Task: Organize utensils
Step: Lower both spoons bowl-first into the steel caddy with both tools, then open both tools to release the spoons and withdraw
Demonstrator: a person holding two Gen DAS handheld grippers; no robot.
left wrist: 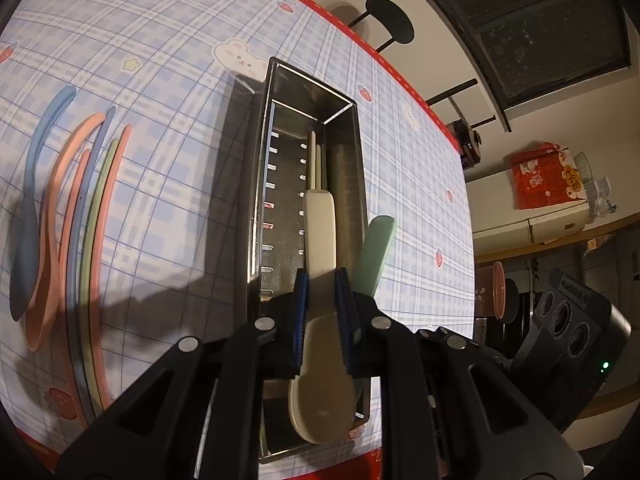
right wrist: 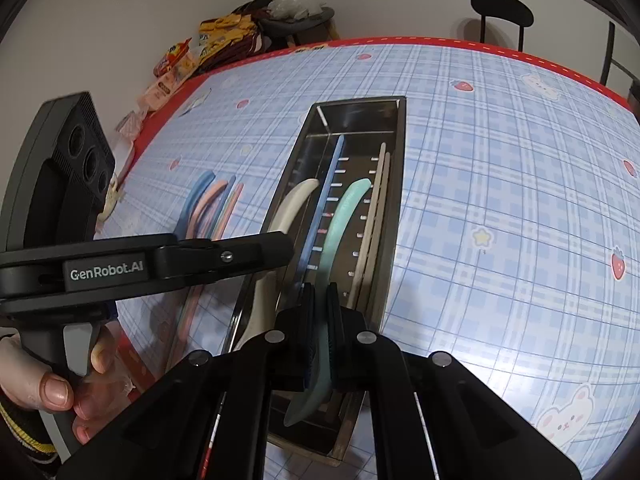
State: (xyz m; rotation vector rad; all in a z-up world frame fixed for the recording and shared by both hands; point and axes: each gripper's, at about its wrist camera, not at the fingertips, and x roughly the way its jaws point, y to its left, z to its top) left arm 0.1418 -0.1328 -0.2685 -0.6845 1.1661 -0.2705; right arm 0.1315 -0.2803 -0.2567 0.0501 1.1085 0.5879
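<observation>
left gripper (left wrist: 321,300): pads pressed onto cream spoon (left wrist: 320,360) at its neck, handle pointing forward over the tray, bowl end back toward the camera. Also seen side-on from right wrist view (right wrist: 280,246), reaching across from the left, holding the same spoon (right wrist: 294,196).
right gripper (right wrist: 320,312): pads clamped on mint spoon (right wrist: 340,232) near its neck; handle curves forward above the tray, bowl end hangs below the fingers.
mint spoon, left wrist view: only the handle (left wrist: 374,256) visible, poking up just right of the cream spoon.
metal tray (left wrist: 260,184): long stainless box with slotted floor, lying on the table; both held spoons above its near half. Contact with the tray floor: cannot tell.
inside tray: cream chopsticks (left wrist: 316,160) lying lengthwise; in right wrist view along the right wall (right wrist: 378,208), plus blue stick (right wrist: 328,200) running lengthwise left of centre, type unclear.
loose utensils on table: blue spoon (left wrist: 30,208), pink spoon (left wrist: 56,200), and a bunch of thin curved pieces, blue, green, pink (left wrist: 96,216), all left of the tray and apart from it. Same pile in right wrist view (right wrist: 212,204).
tablecloth (left wrist: 160,40): blue plaid with bunny and strawberry print, red border.
person's hand (right wrist: 44,380): wrapped on the left gripper's grip, lower left of right wrist view.
background: black chair (right wrist: 502,12) beyond far table edge; snack packets (right wrist: 192,56) off the far left corner.
</observation>
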